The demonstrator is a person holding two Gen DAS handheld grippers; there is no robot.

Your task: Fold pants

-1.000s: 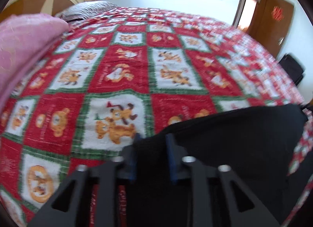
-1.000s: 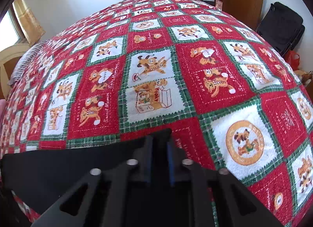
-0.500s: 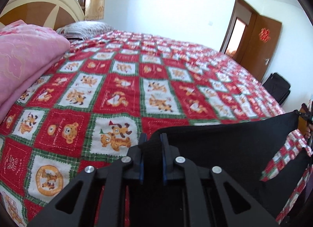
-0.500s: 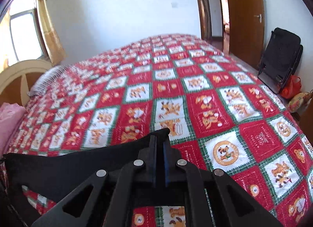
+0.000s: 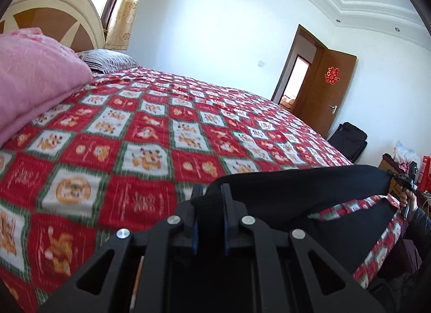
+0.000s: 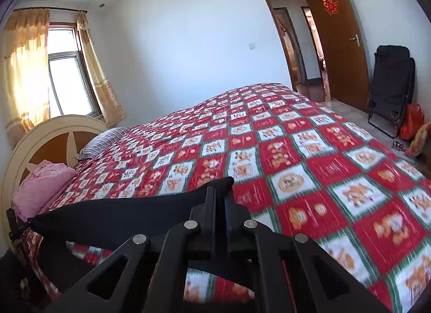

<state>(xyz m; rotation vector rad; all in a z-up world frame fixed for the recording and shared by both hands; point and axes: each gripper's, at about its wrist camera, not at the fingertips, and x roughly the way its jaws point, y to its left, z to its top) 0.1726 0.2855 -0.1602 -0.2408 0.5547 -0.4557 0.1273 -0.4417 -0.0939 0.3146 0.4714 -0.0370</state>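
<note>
In the left wrist view, a folded pink blanket (image 5: 32, 84) fills the upper left of the frame, lying on the bed's red, green and white patchwork quilt (image 5: 150, 135) in front of a cream and brown headboard (image 5: 54, 14). A striped pillow (image 5: 107, 59) sits just right of the blanket. At lower centre the left gripper (image 5: 210, 197) has its fingers (image 5: 194, 205) closed on a thick bunched edge of the black pants (image 5: 296, 191). From there the pants stretch as a raised dark band to the right edge of the frame, where the right gripper (image 5: 404, 178) shows small at their far end. A brown door (image 5: 334, 89) stands open at upper right.

In the right wrist view, a curtained window (image 6: 64, 81) is at upper left and the pink blanket (image 6: 43, 186) at lower left. The pants (image 6: 121, 213) run from the lower left edge up to bottom centre, held above the quilt (image 6: 296, 151). There the right gripper (image 6: 219, 197) is pinched tight on a corner of the fabric. A black folding chair (image 6: 390, 84) leans on the wall at right.
</note>
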